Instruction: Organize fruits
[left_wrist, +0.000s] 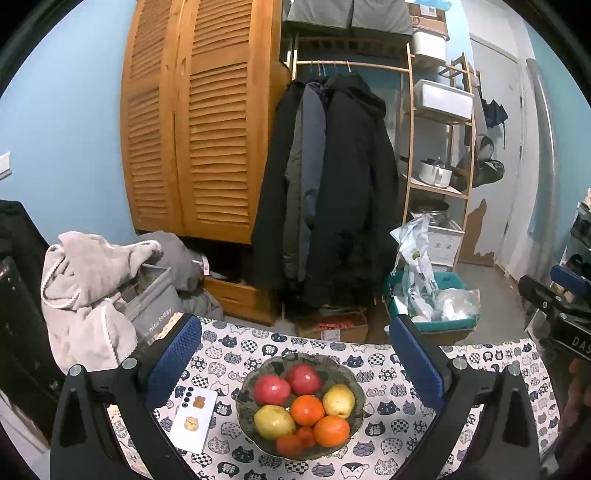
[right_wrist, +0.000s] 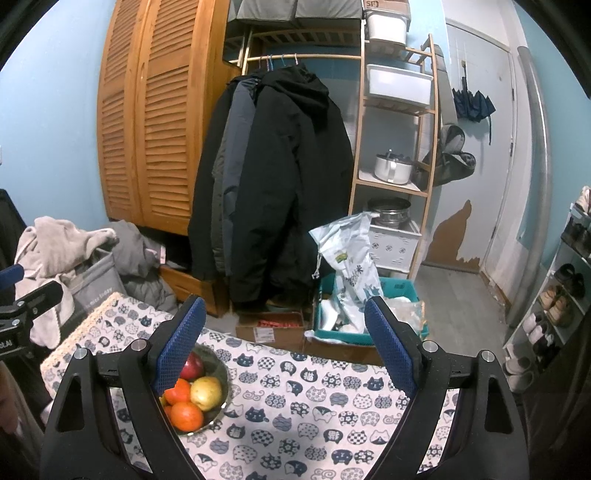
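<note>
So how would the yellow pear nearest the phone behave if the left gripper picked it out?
The pear looks smooth and rounded, so it may slip between the pads. It leans on an orange; lifting it could shift neighbours in the bowl.

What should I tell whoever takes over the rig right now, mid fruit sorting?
Left hand-held gripper: open, holding nothing, raised above the table and aimed at the fruit bowl.
Right hand-held gripper: open, holding nothing, off to the right of the bowl over bare cat-print tablecloth.
Fruit: all in the bowl. Two red apples, two yellow-green pears, oranges and smaller tangerines at the near rim.
A white phone lies left of the bowl.
Done: nothing visibly sorted.
Left: take fruits out and group them; no second container is in view.
</note>
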